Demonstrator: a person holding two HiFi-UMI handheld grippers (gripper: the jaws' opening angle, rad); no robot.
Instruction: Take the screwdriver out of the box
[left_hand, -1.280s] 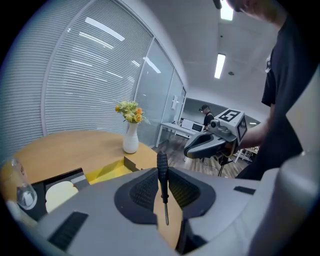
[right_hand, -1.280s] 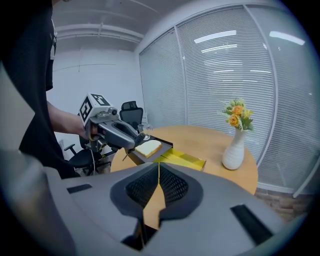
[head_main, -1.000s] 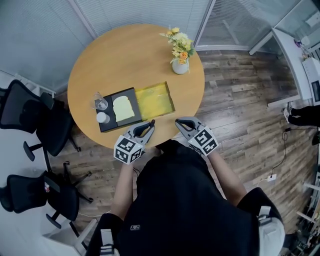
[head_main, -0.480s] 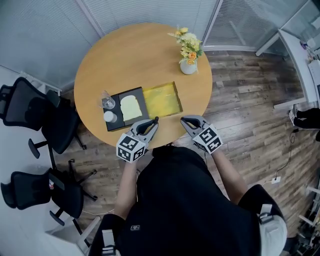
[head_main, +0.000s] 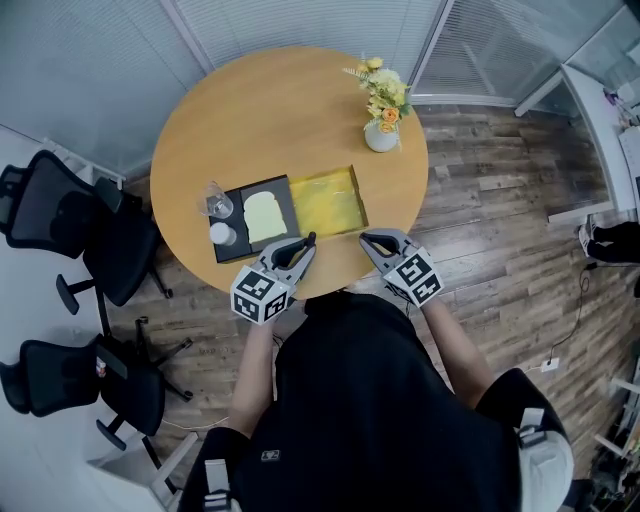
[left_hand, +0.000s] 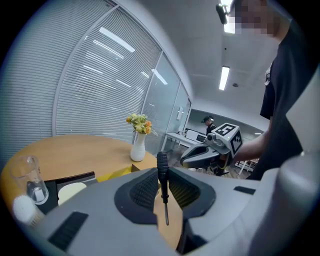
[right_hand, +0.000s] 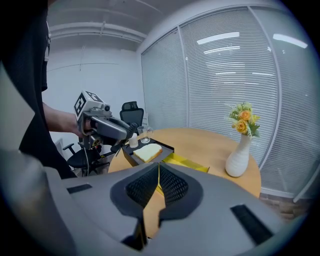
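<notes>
A black-handled screwdriver (left_hand: 162, 167) stands upright between the jaws of my left gripper (left_hand: 163, 175), which is shut on it, shaft pointing down. In the head view my left gripper (head_main: 298, 248) hovers over the near edge of the round table (head_main: 280, 110), just in front of the open box. The box has a yellow-lined half (head_main: 328, 198) and a black half (head_main: 258, 216) holding a pale toast-shaped piece. My right gripper (head_main: 368, 241) is beside it at the table edge, shut with nothing in it (right_hand: 158, 172).
A drinking glass (head_main: 215, 200) and a small white object (head_main: 222, 234) sit at the black half's left end. A white vase of flowers (head_main: 381, 135) stands at the table's far right. Black office chairs (head_main: 60, 220) are left of the table. Wood floor lies to the right.
The head view has shifted a little, so the table sits slightly further right. Both grippers stay at the near table edge, the left still holding the screwdriver.
</notes>
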